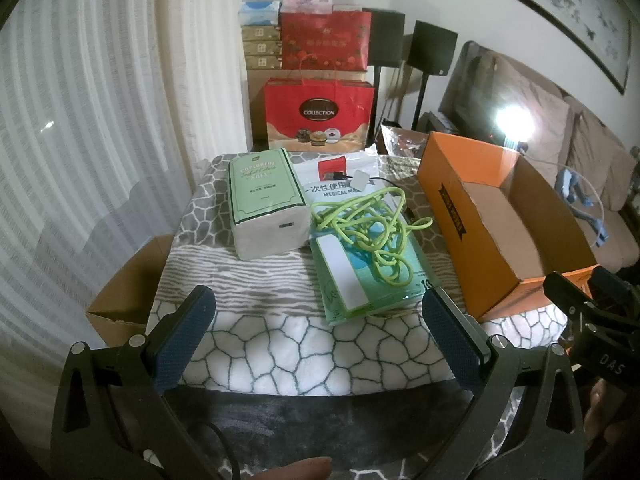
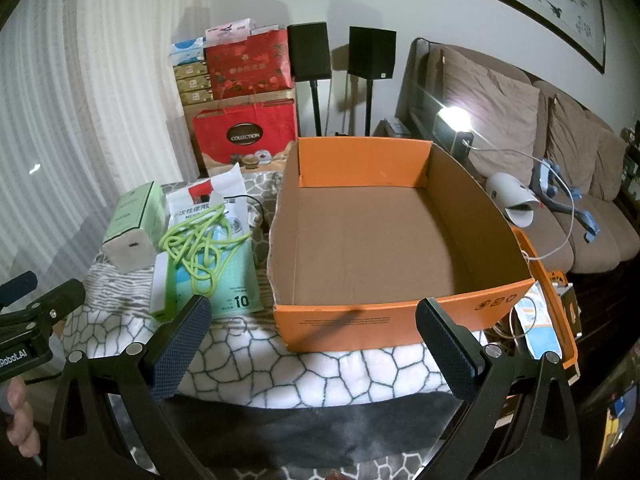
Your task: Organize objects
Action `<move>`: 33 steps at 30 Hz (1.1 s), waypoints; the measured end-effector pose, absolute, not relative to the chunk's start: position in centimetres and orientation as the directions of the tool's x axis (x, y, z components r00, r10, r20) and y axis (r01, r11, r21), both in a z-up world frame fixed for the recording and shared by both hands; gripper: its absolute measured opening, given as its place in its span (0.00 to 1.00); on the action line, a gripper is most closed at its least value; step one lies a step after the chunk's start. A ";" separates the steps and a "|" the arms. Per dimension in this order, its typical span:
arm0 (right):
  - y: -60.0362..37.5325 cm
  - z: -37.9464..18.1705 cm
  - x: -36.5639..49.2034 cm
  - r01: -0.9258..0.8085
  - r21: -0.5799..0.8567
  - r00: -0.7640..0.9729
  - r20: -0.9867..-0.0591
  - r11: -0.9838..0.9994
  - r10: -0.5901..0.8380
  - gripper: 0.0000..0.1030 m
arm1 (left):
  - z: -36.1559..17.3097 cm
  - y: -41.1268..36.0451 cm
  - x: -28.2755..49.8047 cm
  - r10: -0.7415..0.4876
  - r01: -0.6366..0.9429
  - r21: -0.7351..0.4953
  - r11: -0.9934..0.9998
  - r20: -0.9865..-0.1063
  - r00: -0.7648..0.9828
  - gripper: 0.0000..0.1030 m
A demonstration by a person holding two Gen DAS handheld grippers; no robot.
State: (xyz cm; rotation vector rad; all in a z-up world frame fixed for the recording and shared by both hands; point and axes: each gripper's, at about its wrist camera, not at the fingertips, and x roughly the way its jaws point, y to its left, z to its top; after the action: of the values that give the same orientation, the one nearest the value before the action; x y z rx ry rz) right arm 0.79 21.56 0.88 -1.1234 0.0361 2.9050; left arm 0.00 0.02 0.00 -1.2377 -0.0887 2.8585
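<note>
Both my tongs — left gripper (image 1: 319, 330) and right gripper (image 2: 314, 338) — gape apart, empty, above the quilted blanket (image 1: 280, 340). Corrugated orange box (image 2: 360, 240) right; tangled green cord (image 1: 372, 232) hides the glossy mask pack (image 1: 352, 196).

Both grippers are matte black frames with silver screws and blue textured fingers (image 1: 188, 336).

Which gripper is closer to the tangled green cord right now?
Left. The left gripper faces the green cord, which lies just beyond its open fingers. The right gripper sits in front of the orange box, with the cord off to its left.
</note>
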 end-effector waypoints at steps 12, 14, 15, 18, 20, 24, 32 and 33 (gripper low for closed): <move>21.6 0.9 0.8 -0.034 0.014 -0.739 -0.673 -0.999 0.016 1.00 | 0.0 0.0 0.0 0.045 0.000 -0.062 -0.998 -0.728 -0.684 1.00; 21.6 0.9 0.7 -0.033 0.015 -0.739 -0.673 -0.999 0.015 1.00 | 0.0 0.0 0.0 0.046 -0.001 -0.062 -0.998 -0.728 -0.684 1.00; 21.6 0.9 0.8 -0.033 0.014 -0.739 -0.673 -0.999 0.015 1.00 | 0.0 0.0 0.0 0.045 0.000 -0.062 -0.998 -0.728 -0.684 1.00; 21.6 0.9 0.7 -0.034 0.015 -0.739 -0.674 -0.999 0.015 1.00 | 0.0 0.0 0.0 0.046 -0.001 -0.062 -0.998 -0.729 -0.683 1.00; 21.6 0.9 0.8 -0.034 0.016 -0.739 -0.674 -0.999 0.014 1.00 | 0.0 0.0 0.0 0.045 0.000 -0.062 -0.998 -0.729 -0.684 1.00; 21.6 0.8 0.8 -0.034 0.016 -0.739 -0.673 -0.999 0.014 1.00 | 0.0 0.0 0.0 0.044 0.001 -0.062 -0.998 -0.729 -0.683 1.00; 21.6 0.7 0.7 -0.035 0.018 -0.739 -0.674 -0.999 0.014 1.00 | 0.0 -0.1 0.0 0.044 0.001 -0.061 -0.998 -0.729 -0.683 1.00; 21.6 0.7 0.7 -0.033 0.019 -0.739 -0.674 -0.999 0.012 1.00 | 0.0 0.0 0.0 0.045 0.001 -0.062 -0.998 -0.729 -0.683 1.00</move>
State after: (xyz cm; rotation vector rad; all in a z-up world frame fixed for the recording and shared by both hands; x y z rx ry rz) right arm 0.68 21.63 0.73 -1.1264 0.0461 2.9062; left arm 0.01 -0.05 0.01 -1.2402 -0.0889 2.8590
